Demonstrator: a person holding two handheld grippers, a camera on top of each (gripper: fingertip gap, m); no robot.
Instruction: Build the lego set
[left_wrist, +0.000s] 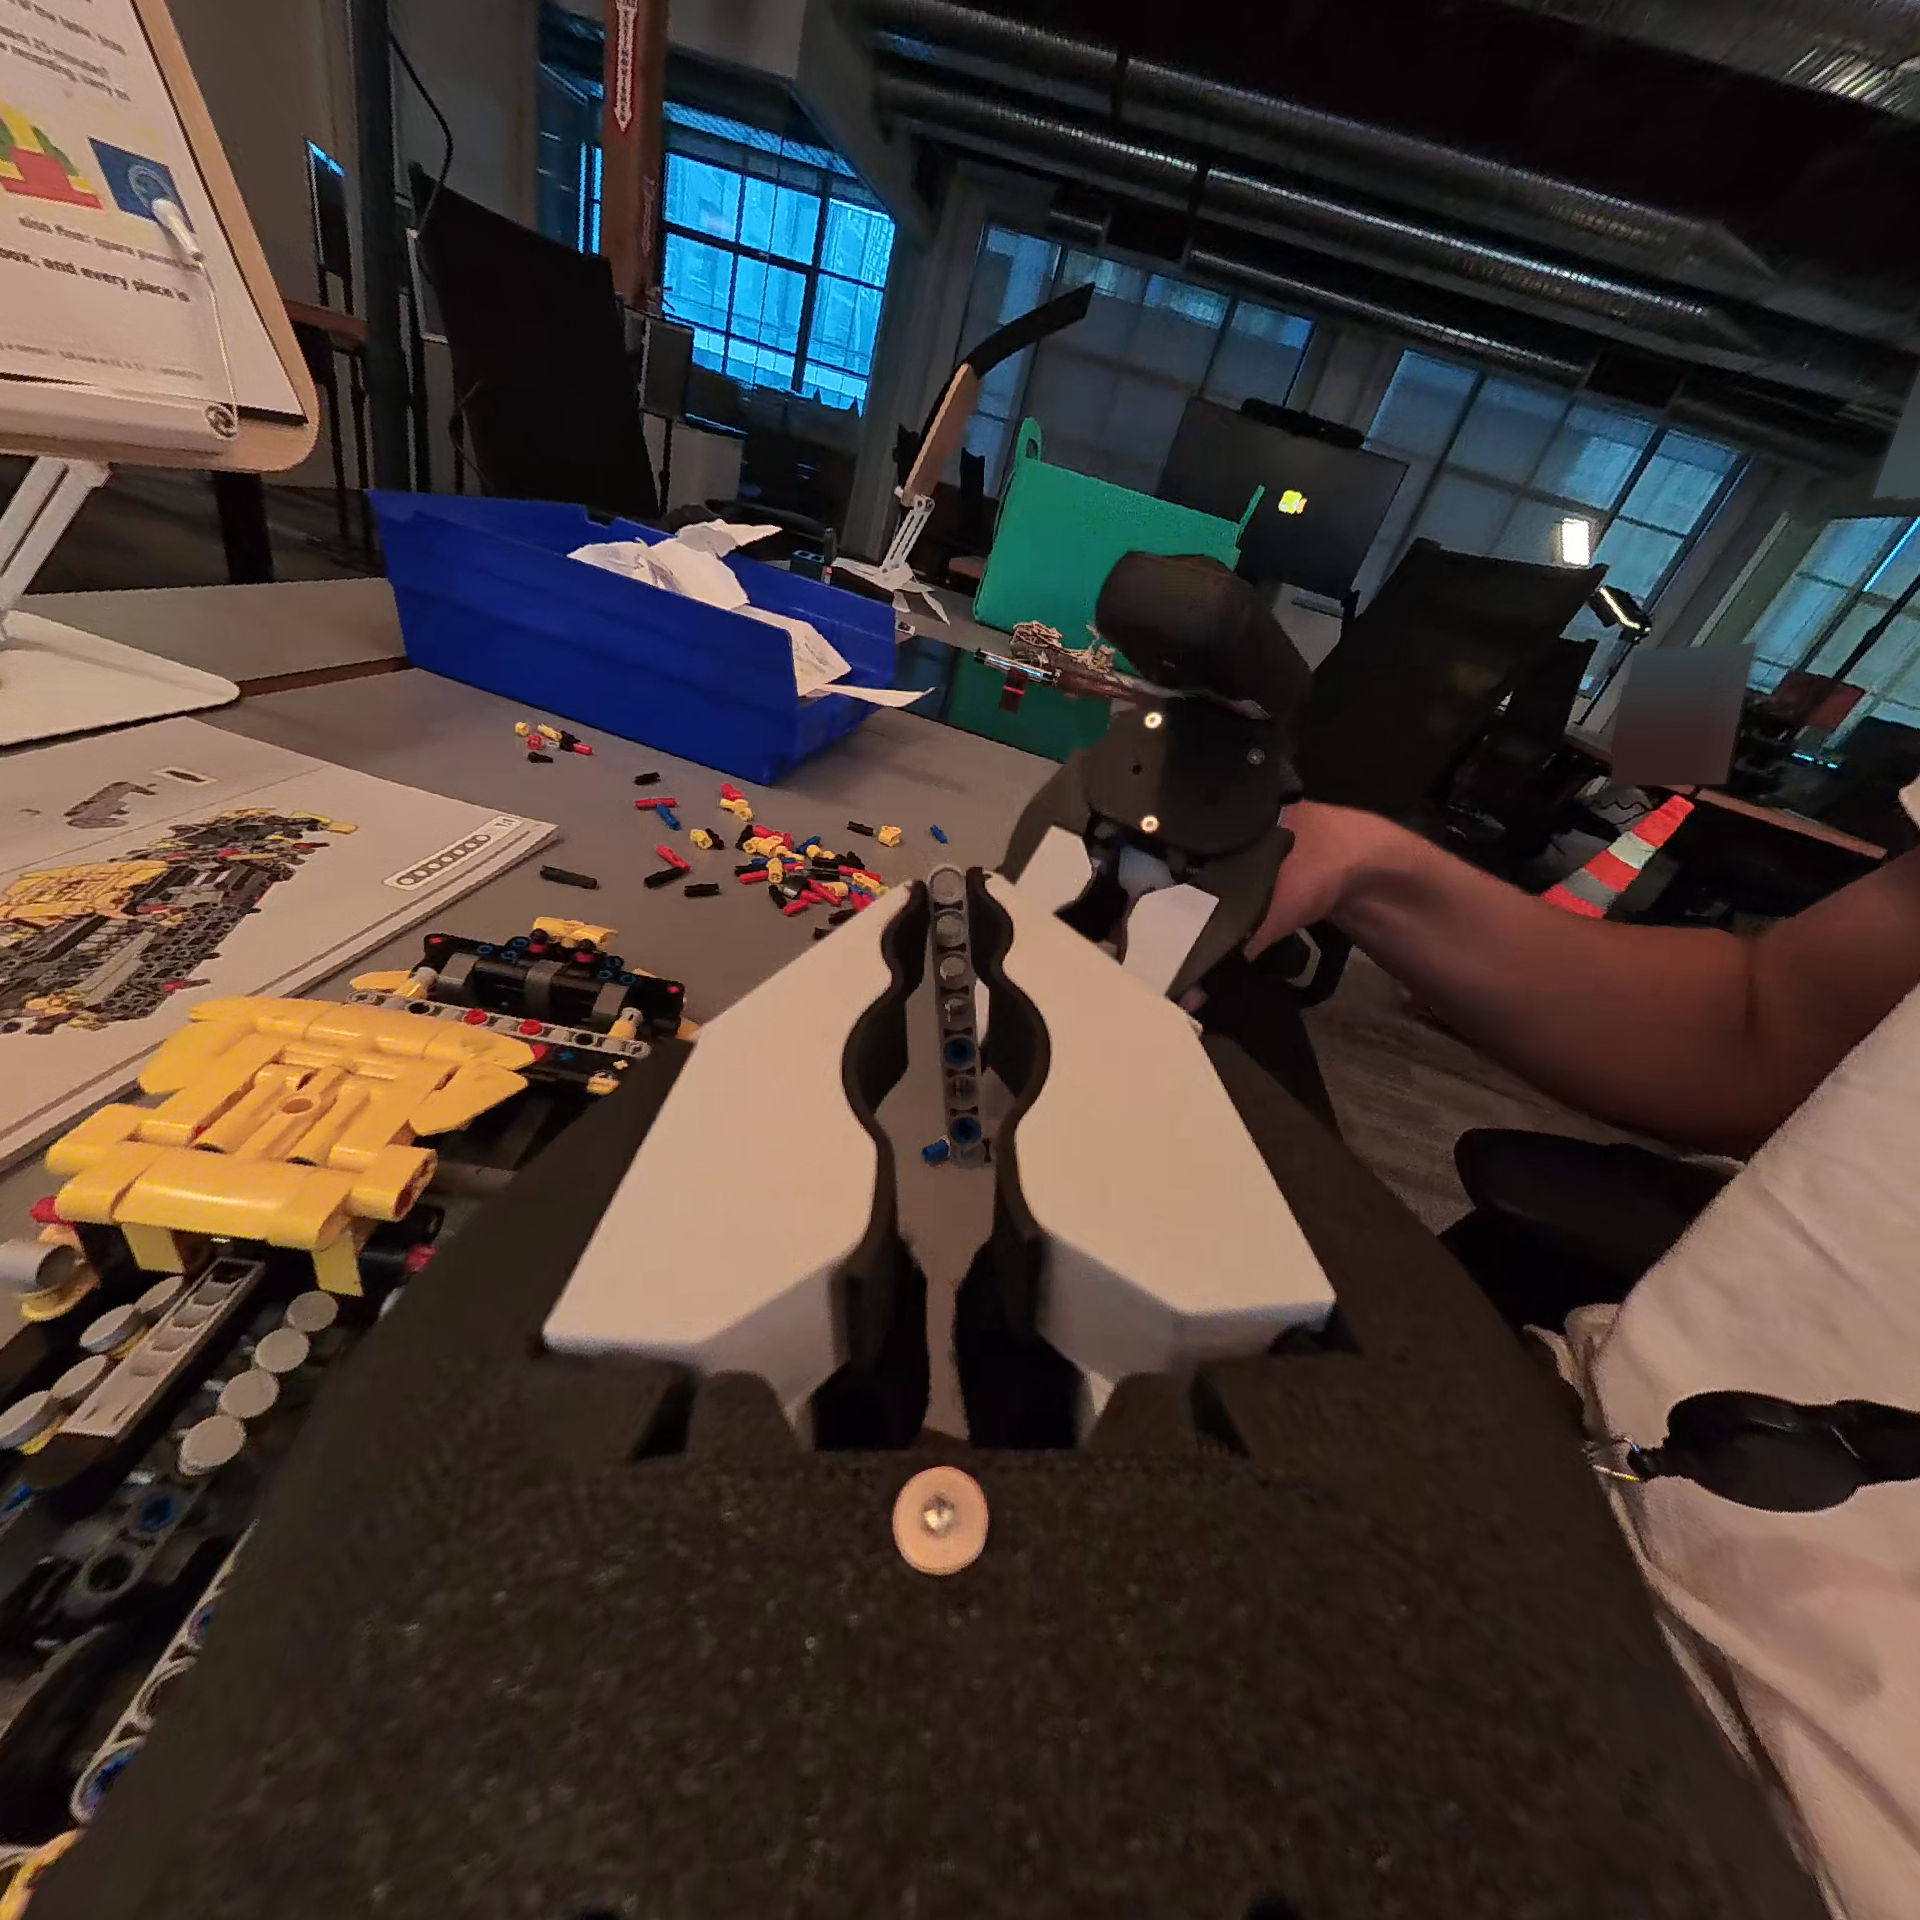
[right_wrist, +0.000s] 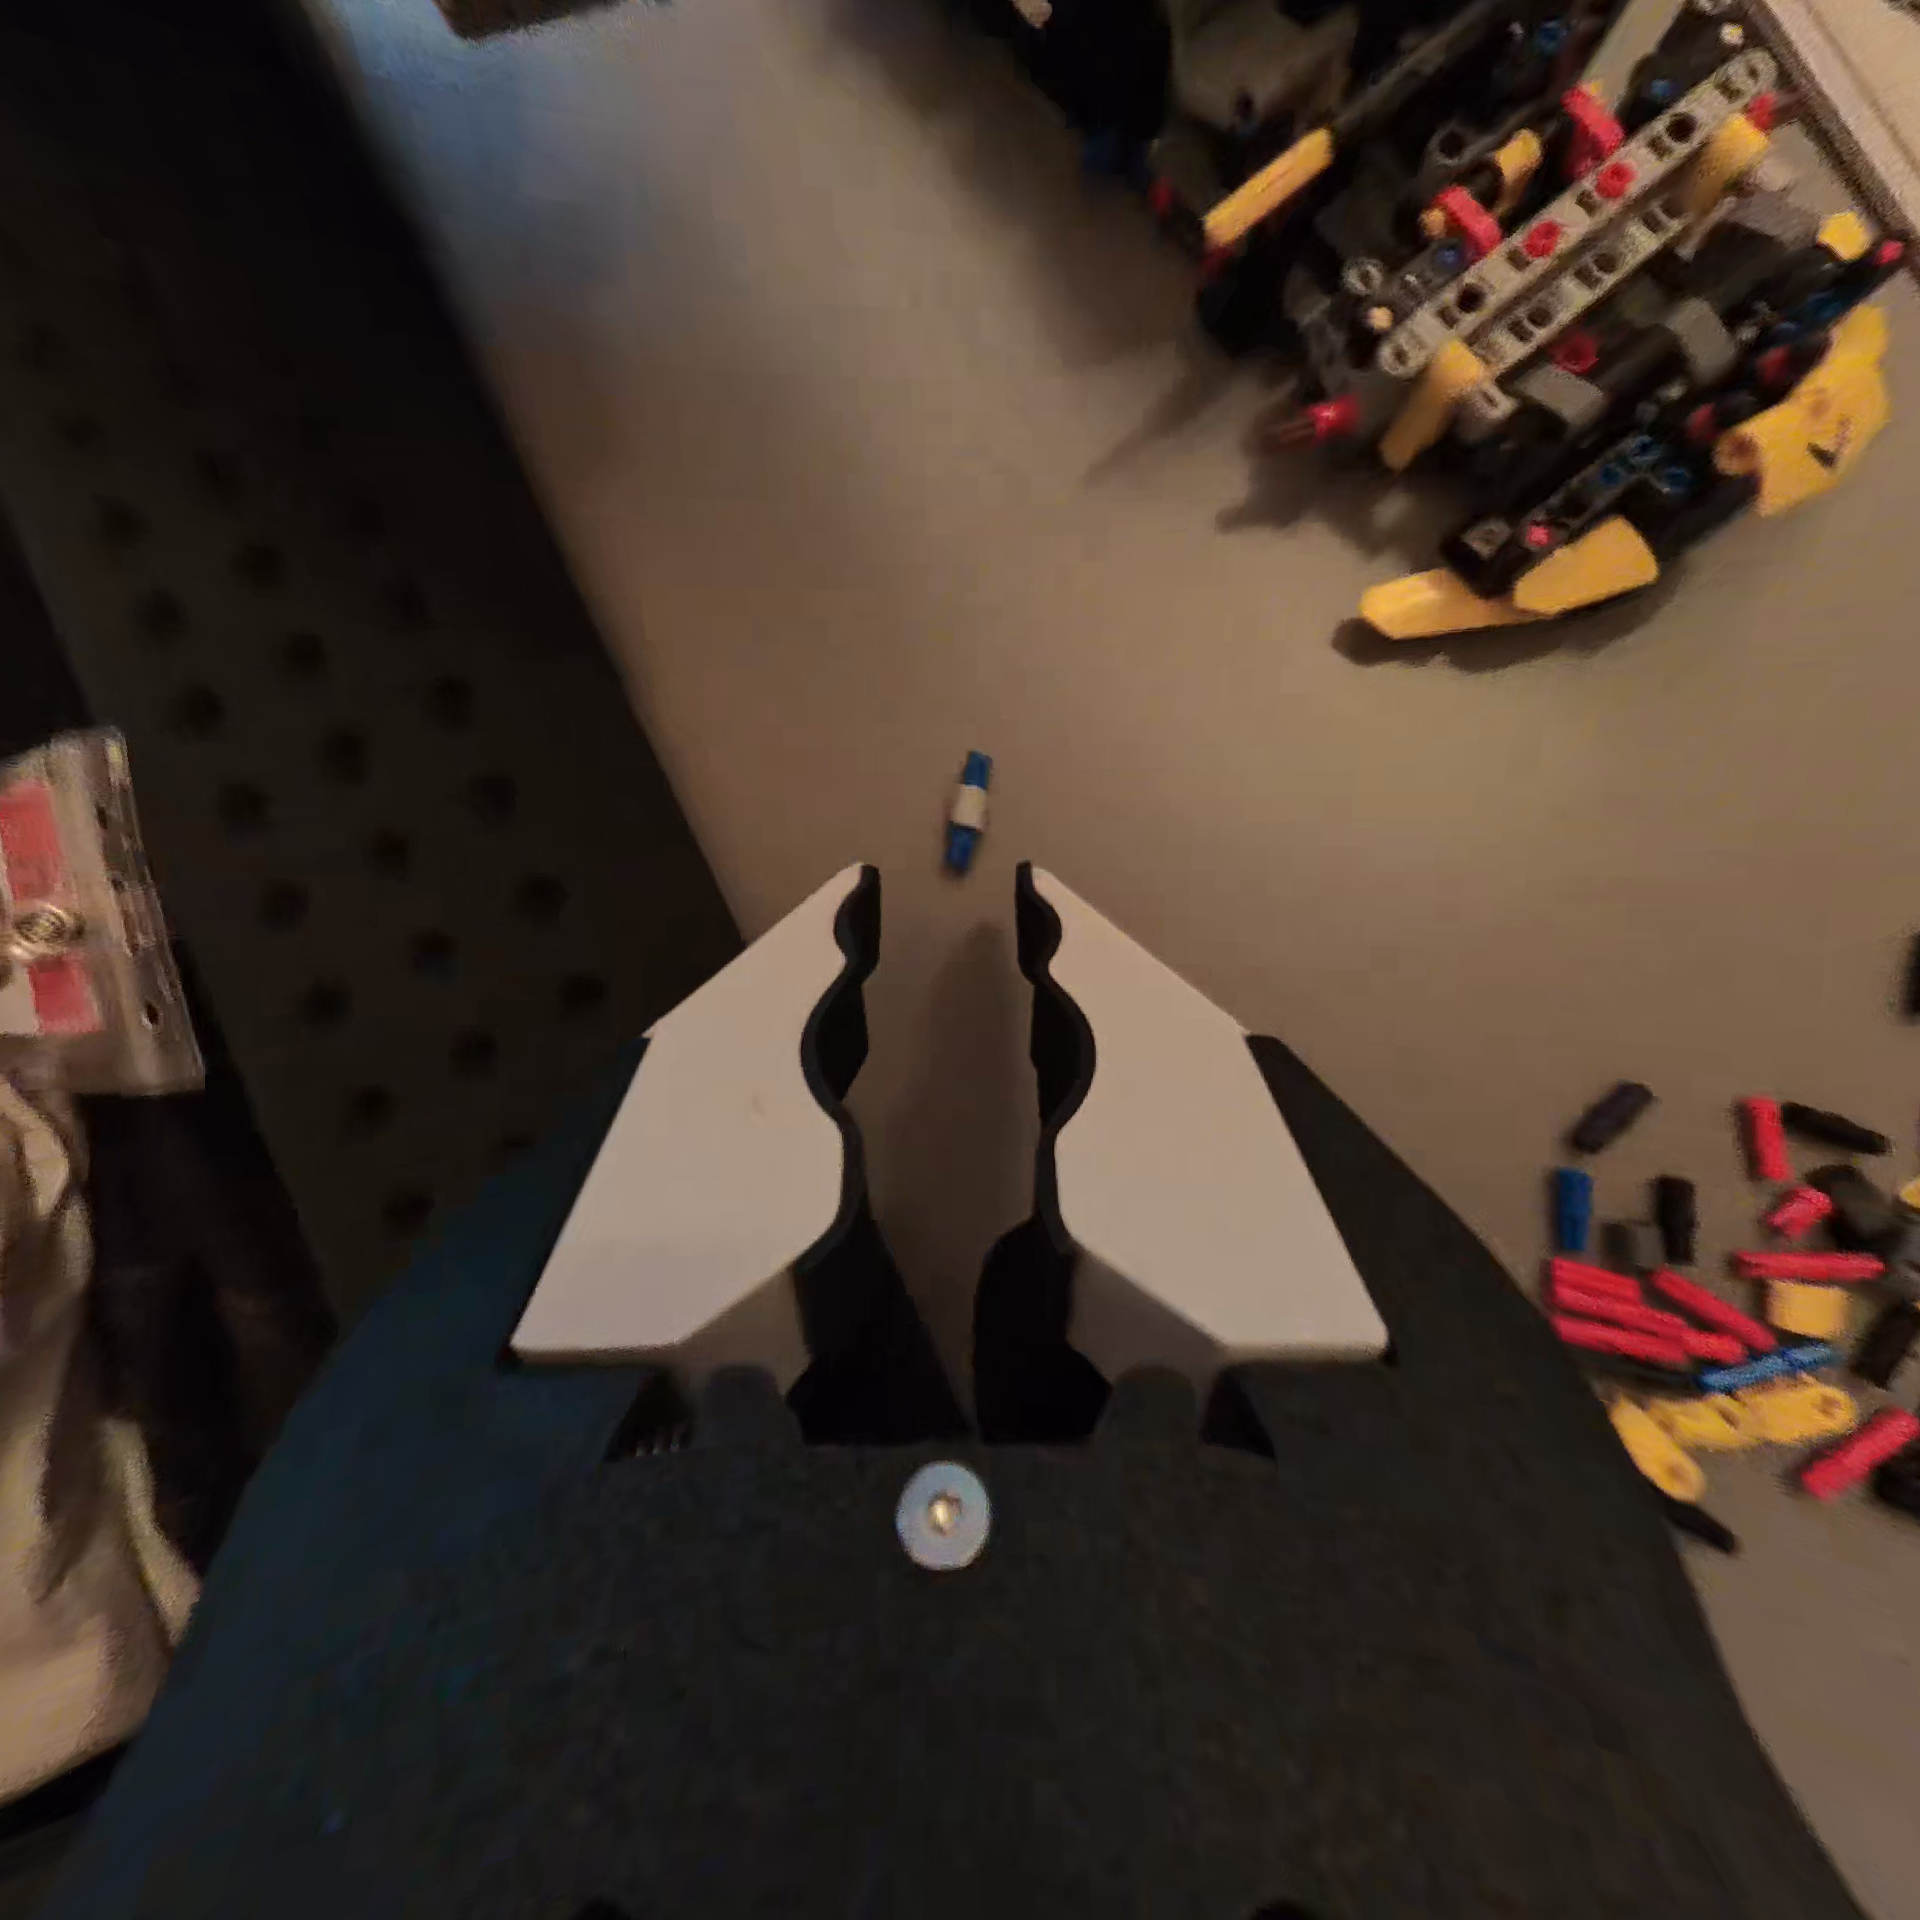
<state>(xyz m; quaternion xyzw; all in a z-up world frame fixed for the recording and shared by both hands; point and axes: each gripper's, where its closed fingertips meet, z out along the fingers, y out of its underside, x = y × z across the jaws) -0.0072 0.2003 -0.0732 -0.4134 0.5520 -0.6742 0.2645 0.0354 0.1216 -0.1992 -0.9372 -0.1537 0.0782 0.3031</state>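
My left gripper (left_wrist: 948, 894) is shut on a grey holed beam (left_wrist: 956, 1023) with blue pins in it, held above the table. The half-built yellow and black model (left_wrist: 312, 1122) lies at the left; it also shows in the right wrist view (right_wrist: 1558, 343) at the top right. My right gripper (right_wrist: 948, 883) is open and empty, low over the grey table. A blue pin with a pale band (right_wrist: 968, 810) lies just beyond its fingertips. The right gripper also shows in the left wrist view (left_wrist: 1153, 914), held by a hand.
Loose red, black, yellow and blue pins (left_wrist: 800, 852) are scattered mid-table; they also show in the right wrist view (right_wrist: 1745, 1299) at the right. An instruction booklet (left_wrist: 208, 883) lies left. A blue bin (left_wrist: 634, 623) stands behind. A dark perforated board (right_wrist: 312, 727) runs along the left. The left gripper's tips are roughly 15 cm from the right gripper's.
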